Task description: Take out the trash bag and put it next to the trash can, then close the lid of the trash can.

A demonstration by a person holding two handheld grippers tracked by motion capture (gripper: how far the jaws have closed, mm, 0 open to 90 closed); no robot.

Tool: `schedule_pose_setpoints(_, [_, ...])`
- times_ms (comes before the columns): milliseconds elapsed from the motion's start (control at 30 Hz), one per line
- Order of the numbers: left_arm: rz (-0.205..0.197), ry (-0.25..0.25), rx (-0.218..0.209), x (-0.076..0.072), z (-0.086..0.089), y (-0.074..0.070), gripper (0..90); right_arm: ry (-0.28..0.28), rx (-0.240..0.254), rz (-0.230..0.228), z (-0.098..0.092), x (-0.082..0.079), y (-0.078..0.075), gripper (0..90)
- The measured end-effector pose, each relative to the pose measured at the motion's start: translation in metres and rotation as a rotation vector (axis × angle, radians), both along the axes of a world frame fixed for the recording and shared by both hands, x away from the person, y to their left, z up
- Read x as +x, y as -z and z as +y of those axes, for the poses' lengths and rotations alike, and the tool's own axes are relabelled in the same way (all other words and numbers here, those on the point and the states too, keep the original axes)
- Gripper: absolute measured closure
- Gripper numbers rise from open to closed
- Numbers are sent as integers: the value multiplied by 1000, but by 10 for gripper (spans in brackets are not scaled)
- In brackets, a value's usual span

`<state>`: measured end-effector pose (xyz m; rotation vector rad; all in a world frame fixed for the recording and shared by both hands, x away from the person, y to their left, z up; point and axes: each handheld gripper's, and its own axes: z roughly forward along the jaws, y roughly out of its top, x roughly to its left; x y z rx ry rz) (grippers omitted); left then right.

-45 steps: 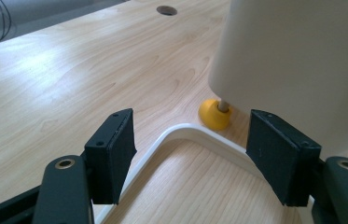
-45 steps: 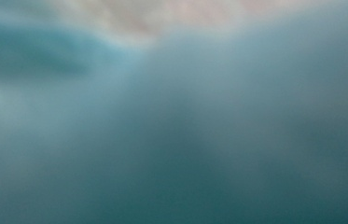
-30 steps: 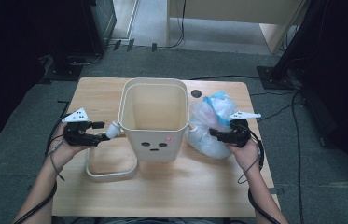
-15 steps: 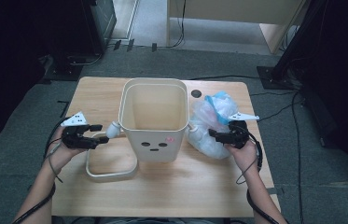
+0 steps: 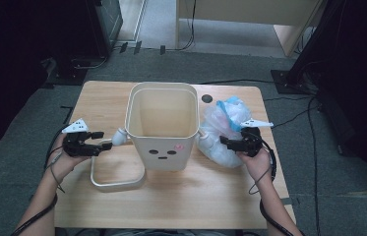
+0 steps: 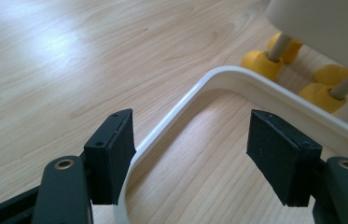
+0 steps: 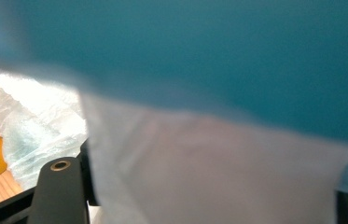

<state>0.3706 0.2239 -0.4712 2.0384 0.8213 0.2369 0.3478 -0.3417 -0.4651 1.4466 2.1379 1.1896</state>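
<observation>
One cream bin [image 5: 162, 129], one detached bin handle [image 5: 117, 183], one plastic bag [image 5: 220, 129], two hand-held grippers.

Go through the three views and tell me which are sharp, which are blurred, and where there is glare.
High view: sharp on the wooden table, surroundings very dark. Left gripper view: sharp, window-like glare on the wood at upper left, the white ring frame in focus. Right gripper view: the plastic bag lies so close that it smears into teal and grey blur.

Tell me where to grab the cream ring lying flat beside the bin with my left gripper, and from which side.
Take the ring on its near-left curved stretch, the part away from the bin, probably from above, one jaw inside the loop and one outside. It lies flat on the table, and the left gripper stands open there already.
</observation>
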Motion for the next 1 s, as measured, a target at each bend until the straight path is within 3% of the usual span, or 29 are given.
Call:
schedule_pose_setpoints(100, [-34,4,18,0,5,6,337,1,0,3,0,0,0,320])
schedule_pose_setpoints(367, [-7,-40,-4,5,10,12,285,-4,-7,3,2,1,1,320])
schedule_pose_setpoints(467, [-5,-35,-16,5,10,13,263,-7,-8,6,2,1,1,320])
schedule_pose_setpoints(1000, [-1,-30,19,8,12,25,319,-6,1,13,1,2,2,319])
